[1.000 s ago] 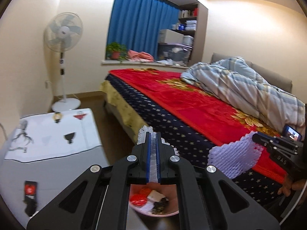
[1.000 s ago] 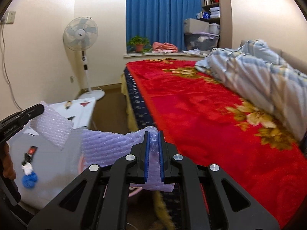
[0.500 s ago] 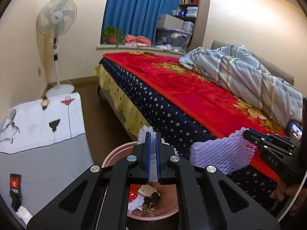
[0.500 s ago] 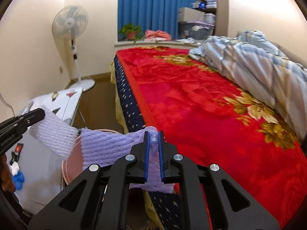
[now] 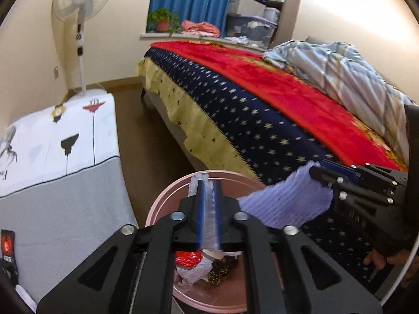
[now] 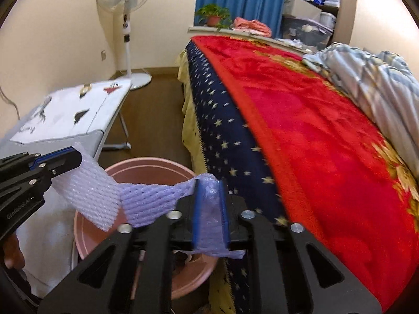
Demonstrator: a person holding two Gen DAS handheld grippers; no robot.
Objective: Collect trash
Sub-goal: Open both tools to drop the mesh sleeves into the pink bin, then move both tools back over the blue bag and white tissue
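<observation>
Item: cloth-covered table [image 5: 65, 157], far left. White printed cloth over grey; its right edge stands just beside the bin. A small black-and-red tag [image 5: 7, 248] lies near its front edge.

Item: left tool [image 5: 208, 209]. Jaws opening, blue pads slightly apart with one end of the foam wrap loose between them, its tip poking out ahead of the pads. Positioned directly over the bin mouth, tilted downward.

Item: pink bin [image 5: 167, 196] on the floor, between the table and the side edge of the bed. Holds earlier rubbish: a red wrapper [image 5: 187, 259], pale plastic and dark scraps.

Item: foam wrap [image 6: 146, 198], the trash in hand. A pale lilac netted sheet slung between both tools, sagging above the bin's rim and opening.

Item: right tool [image 6: 210, 206]. Jaws opening, wider than the left; the other end of the wrap sits between the pads and hangs below them, apparently no longer pinched. It is over the bin's bed-side rim.

Item: bed [image 6: 327, 144], right. Red blanket with starred navy border; striped quilt [image 6: 379, 78] bunched at the far end.

Step in hand: release of the wrap into the bin.

Next move, as judged: spread both tools fully so the light, clingy foam drops clear, checking it does not hang on a pad or drape over the rim; then lift away.
</observation>
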